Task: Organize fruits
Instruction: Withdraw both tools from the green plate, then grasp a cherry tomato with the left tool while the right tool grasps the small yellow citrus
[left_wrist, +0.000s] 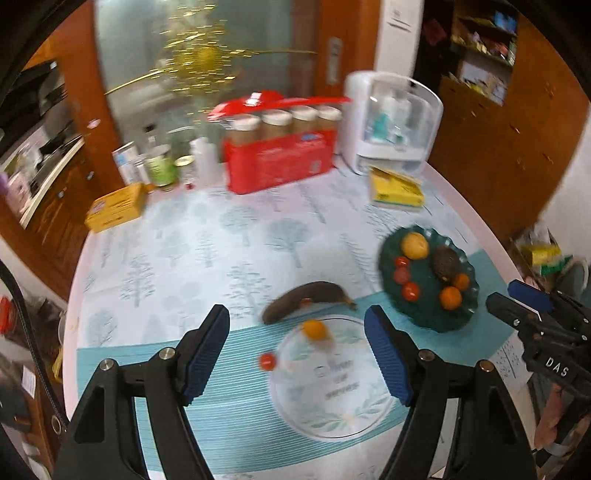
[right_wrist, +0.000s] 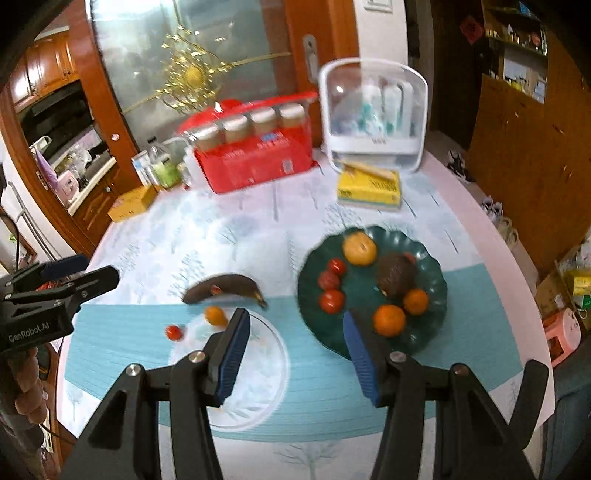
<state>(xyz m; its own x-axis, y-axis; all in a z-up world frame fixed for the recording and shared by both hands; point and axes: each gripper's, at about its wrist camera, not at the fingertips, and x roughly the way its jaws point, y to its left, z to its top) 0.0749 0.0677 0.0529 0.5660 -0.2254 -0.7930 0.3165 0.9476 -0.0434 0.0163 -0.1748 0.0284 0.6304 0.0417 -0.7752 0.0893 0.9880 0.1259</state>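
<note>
Lower centre of the left wrist view: left gripper (left_wrist: 297, 354) hangs above the clear plate (left_wrist: 328, 380), jaws spread wide, nothing held. Small orange (left_wrist: 316, 329) on that plate's far rim, dark banana (left_wrist: 306, 301) just behind it, cherry tomato (left_wrist: 267, 361) beside it. Right gripper (right_wrist: 295, 350) likewise spread and empty, over the green plate (right_wrist: 432, 291) edge, which holds the remaining fruit.

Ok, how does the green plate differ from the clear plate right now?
The green plate is dark, opaque and scallop-edged; the clear plate is see-through with a smooth round rim. The green plate carries many fruits, including an avocado; the clear plate carries only one small orange near its far edge. Both rest flat on the teal placemat.
</note>
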